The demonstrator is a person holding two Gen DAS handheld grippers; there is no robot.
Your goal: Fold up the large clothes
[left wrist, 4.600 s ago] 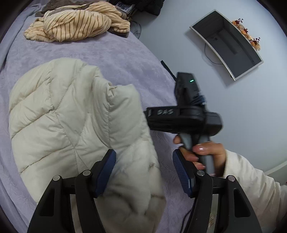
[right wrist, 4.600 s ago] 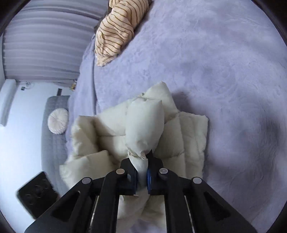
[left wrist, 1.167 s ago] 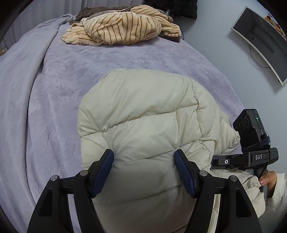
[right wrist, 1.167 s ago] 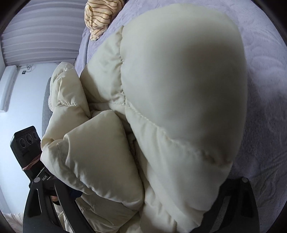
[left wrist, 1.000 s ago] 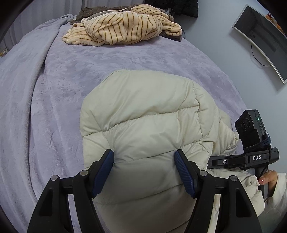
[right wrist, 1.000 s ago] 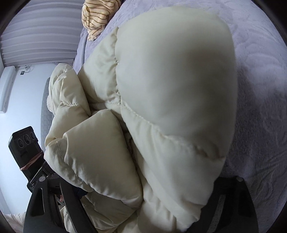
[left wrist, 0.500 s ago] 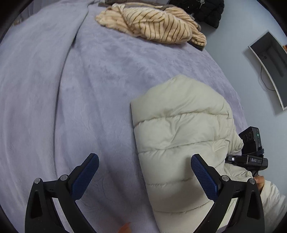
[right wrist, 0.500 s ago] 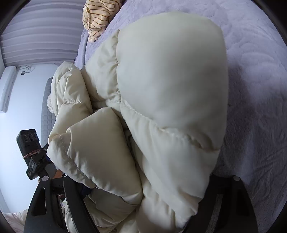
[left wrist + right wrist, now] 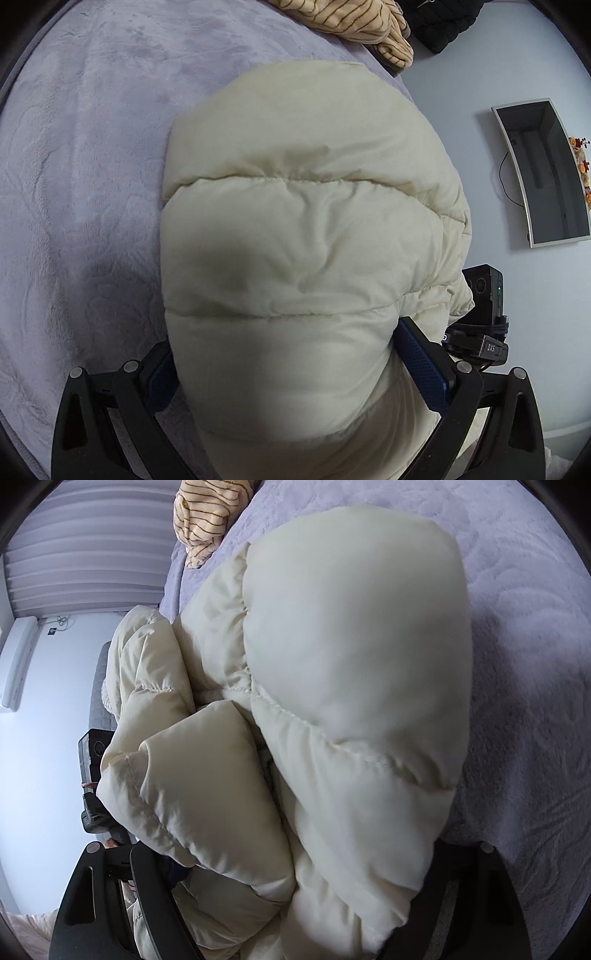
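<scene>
The left gripper has just been opening its fingers to their widest. They now straddle the folded cream puffer jacket, which bulges between them and brushes both blue pads; I judge this a released stance set over the bundle, not a clamp. Half a second ago the same fingers hung over the bare bed with the jacket off to their right; a second ago they stood narrower against the padding. The right gripper is unchanged, its fingers buried under the bulk, so whether they squeeze cannot be told. The jacket lies folded ahead of both pairs of fingers, so the fold looks nearly done, pending pressing flat.
</scene>
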